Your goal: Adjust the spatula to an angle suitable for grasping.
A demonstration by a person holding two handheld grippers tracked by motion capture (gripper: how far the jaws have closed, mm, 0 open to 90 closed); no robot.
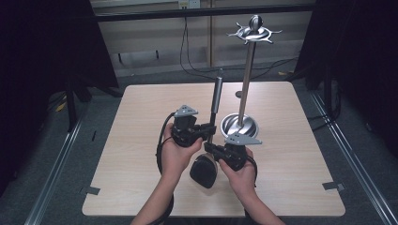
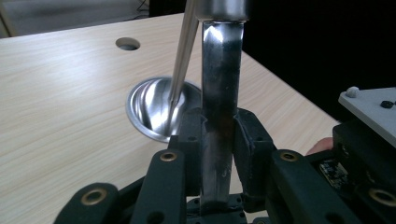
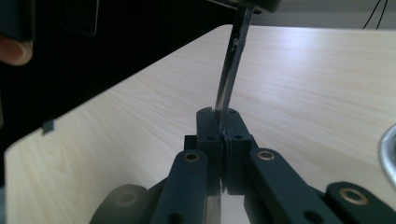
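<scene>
Left gripper (image 1: 206, 129) is narrowed down and clamped flat on the metal shank (image 2: 219, 116) of the spoon (image 1: 204, 171). The spoon stands near upright above the table (image 1: 300, 178) between both hands, black head down, grey handle (image 1: 217, 96) up. The right gripper (image 1: 210, 147) is pinched almost fully shut on the shank's thin edge just below. Looks light and stiff, but the polished steel is likely slippery and could swivel, so grip the flat shank, not the head, before hanging it on the hook rack (image 1: 246, 84) at right.
</scene>
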